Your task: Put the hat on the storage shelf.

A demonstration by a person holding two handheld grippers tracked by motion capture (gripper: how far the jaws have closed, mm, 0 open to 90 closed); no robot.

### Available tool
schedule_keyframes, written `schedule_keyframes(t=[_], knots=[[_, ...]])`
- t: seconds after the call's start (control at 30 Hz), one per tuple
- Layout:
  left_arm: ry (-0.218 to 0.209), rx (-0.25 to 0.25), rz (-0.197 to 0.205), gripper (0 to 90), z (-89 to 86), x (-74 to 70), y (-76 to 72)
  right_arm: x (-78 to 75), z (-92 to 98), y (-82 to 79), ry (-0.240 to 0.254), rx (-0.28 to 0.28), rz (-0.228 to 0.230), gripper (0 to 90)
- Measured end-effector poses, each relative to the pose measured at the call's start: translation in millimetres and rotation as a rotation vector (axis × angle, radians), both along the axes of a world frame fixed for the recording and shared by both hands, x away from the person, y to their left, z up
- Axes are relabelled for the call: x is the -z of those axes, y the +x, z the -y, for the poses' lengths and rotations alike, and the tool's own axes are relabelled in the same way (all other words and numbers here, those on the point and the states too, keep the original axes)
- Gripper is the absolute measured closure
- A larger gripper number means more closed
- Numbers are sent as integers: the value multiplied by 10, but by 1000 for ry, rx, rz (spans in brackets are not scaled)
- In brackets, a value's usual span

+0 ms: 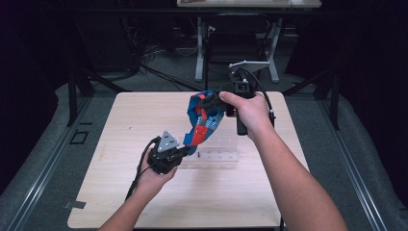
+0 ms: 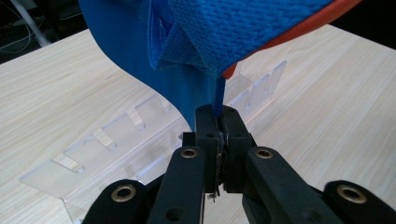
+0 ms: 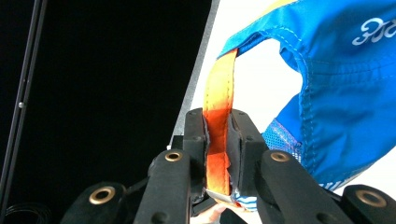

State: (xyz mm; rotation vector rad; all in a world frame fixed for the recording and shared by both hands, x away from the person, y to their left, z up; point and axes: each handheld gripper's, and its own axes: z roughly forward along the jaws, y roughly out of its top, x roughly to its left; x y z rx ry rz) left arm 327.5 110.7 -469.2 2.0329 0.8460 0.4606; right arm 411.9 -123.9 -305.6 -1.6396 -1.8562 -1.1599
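A blue cap [image 1: 204,122] with orange-red trim hangs in the air over the middle of the wooden table [image 1: 139,115], stretched between both grippers. My right gripper [image 1: 208,103] holds it from above; in the right gripper view it [image 3: 218,133] is shut on the cap's orange strap [image 3: 220,84], with the blue fabric [image 3: 345,93] to the right. My left gripper [image 1: 186,151] is lower and to the left. In the left gripper view it [image 2: 219,122] is shut on a thin blue edge at the cap's [image 2: 233,28] bottom.
A clear plastic rack [image 1: 217,150] with slots stands on the table just below and right of the cap, also seen past the left gripper's tips as the rack [image 2: 116,135]. Behind the table are desk legs [image 1: 199,48] and dark floor.
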Motion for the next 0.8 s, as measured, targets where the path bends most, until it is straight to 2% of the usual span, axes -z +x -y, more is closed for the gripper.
schedule_keyframes(t=[0.17, 0.23, 0.4, 0.47, 0.53, 0.57, 0.6, 0.8], knots=[[-16, -8, 0, 880, 7, 77, 25, 61, 8, 21, -8, -5, -17, 785], [-22, -6, -9, 880, 8, 86, 28, 85, 1, 24, 0, -6, -15, 785], [-26, -11, -3, 881, 11, 98, 12, 122, -9, 23, -2, -20, -21, 785], [-42, -9, -5, 881, -5, 88, -5, 124, -13, 23, 4, -13, -22, 785], [-3, -3, 14, 881, 29, 86, -39, 128, -19, 17, -2, -16, -19, 784], [-3, -3, 14, 881, 29, 86, -39, 128, -23, 17, 2, -16, -24, 784], [20, 7, 8, 881, 60, 105, -45, 131, -24, 17, 0, -15, -25, 784], [12, -6, -6, 880, 75, 186, -20, 178, -16, 24, -17, -15, -29, 784]])
